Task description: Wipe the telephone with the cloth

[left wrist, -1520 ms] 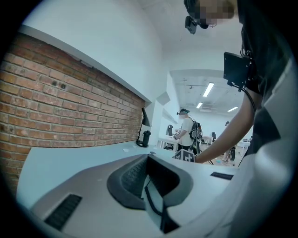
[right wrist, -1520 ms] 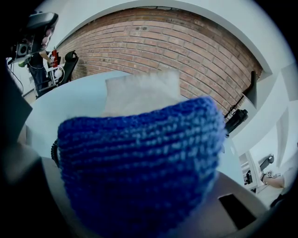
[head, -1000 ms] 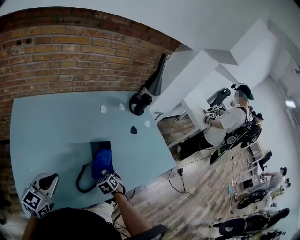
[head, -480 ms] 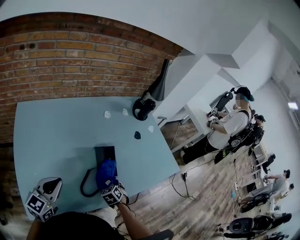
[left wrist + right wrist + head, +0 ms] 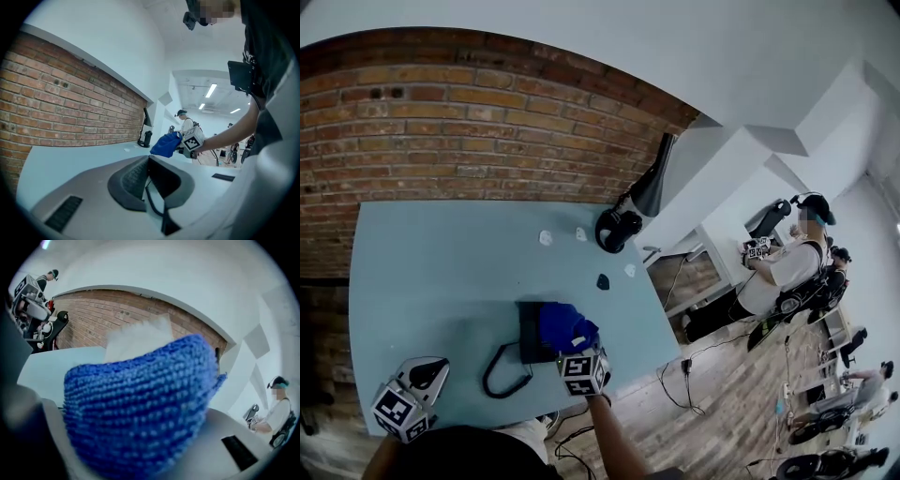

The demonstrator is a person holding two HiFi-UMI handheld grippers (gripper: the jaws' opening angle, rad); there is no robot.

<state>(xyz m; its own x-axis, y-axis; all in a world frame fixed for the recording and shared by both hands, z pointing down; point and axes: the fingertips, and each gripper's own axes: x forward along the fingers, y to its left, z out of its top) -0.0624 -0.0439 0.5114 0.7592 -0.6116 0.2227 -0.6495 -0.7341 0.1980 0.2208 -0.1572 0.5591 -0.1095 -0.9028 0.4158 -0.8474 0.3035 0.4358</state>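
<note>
Right gripper [image 5: 580, 359]: jaws clamped on the blue cloth [image 5: 564, 325]. In the right gripper view the cloth fills the whole gap between the jaws and blocks most of the frame. Marker cube sits on the near side of the cloth.

Cloth is bunched and lies over the right part of the telephone [image 5: 532, 340] in the head view. Can't confirm actual contact with the phone; in the left gripper view it looks lifted off the table surface.

Telephone: black, flat on the light blue table [image 5: 441, 272], near the near edge, roughly mid-table. Its coiled cord [image 5: 499, 368] loops out to the left and near side of the phone.

Left gripper [image 5: 422, 377]: parked at the near left corner of the table, well apart from the phone. In its own view the dark pads meet at the tips with nothing between them, so closed and empty.

Other stuff:
- brick wall [image 5: 487, 131] runs along the far edge of the table
- black stand-type object [image 5: 619, 230] at the far right of the table
- a few small white bits [image 5: 546, 238] near it, plus one small dark piece [image 5: 603, 281] between the stand and the phone
- another person [image 5: 783, 267] stands on the wood floor to the right, well apart from the table
</note>
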